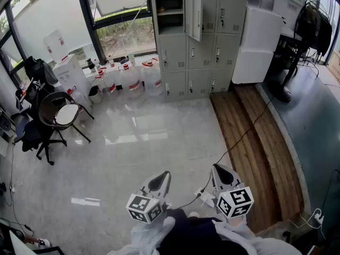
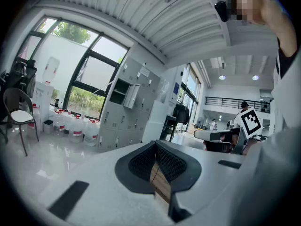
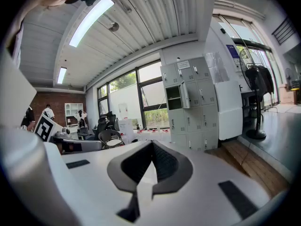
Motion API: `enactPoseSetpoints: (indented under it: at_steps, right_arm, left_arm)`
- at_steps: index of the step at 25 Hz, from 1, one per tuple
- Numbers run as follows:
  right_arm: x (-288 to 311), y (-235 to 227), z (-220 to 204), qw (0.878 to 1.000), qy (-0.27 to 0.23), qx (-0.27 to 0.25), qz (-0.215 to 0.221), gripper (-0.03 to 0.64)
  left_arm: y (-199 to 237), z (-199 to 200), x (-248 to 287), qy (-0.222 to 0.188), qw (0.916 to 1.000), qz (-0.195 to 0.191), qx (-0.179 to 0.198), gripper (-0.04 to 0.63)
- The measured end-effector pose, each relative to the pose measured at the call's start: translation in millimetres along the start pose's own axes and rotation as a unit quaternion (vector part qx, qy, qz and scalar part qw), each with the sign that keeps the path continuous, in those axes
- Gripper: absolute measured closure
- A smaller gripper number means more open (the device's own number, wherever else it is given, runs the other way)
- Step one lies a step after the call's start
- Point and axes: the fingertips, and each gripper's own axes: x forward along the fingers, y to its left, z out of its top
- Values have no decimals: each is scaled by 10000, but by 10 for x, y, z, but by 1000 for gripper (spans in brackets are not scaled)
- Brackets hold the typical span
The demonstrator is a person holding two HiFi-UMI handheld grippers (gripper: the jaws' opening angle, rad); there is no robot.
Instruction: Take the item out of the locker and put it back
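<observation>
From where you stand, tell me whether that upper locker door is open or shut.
Open: the locker door hangs swung outward, baring a dark shelved compartment beside it.

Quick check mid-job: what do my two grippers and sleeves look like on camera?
Both the left gripper and right gripper are light grey shells tapering to black textured fingers. Each carries a white cube with black square markers. The sleeves are white.
</observation>
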Motion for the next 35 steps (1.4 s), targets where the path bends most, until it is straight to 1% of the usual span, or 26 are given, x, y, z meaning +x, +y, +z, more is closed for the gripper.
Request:
enactPoseSetpoints:
  at_steps: [3,7,12,15,18,22,26,29,30,32,34,35]
  right_arm:
    - [-70,-116,-40,10000,13,94,-21,618]
    - [-128,-102,-1,9999,4,130,86,618]
    - [-183,-123,62,9993,-249,253,126,618]
    - [-223,-120,61,9992,-292,189,184,618]
    - [-263,-156,58,9995,-268,126,143,618]
    - [-274,-210,119,9994,-318,110,62,618]
    - [-221,-180,161,9992,-387,2,119,526]
    - [-134,-191,150,9993,-337,7,166,512]
    - [-97,-201,142,9993,-318,9,175,498]
    - [3,-233,142,9994,-283,22,184,457]
    - [140,-278,174,9995,-255,33,192,397]
    - [224,-301,201,9995,-247,37,206,382]
  left_arm:
    - [-132,-7,15,4,10000,-10,82,588]
    - [-195,11,-12,21,9999,71,134,588]
    - [-276,10,-8,-8,9997,133,193,588]
    - [-308,-33,-20,-41,9997,189,157,588]
    - [-358,-56,-13,-43,9997,210,144,588]
    - [-454,45,-21,-149,9995,231,163,588]
    - [-413,97,-2,-184,9993,281,146,588]
    - [-349,119,71,-205,9993,294,118,588]
    - [-323,120,102,-200,9993,295,110,588]
    - [-252,132,185,-174,9994,287,105,588]
    - [-155,167,288,-144,9994,284,97,588]
    - [-93,198,348,-146,9994,285,99,588]
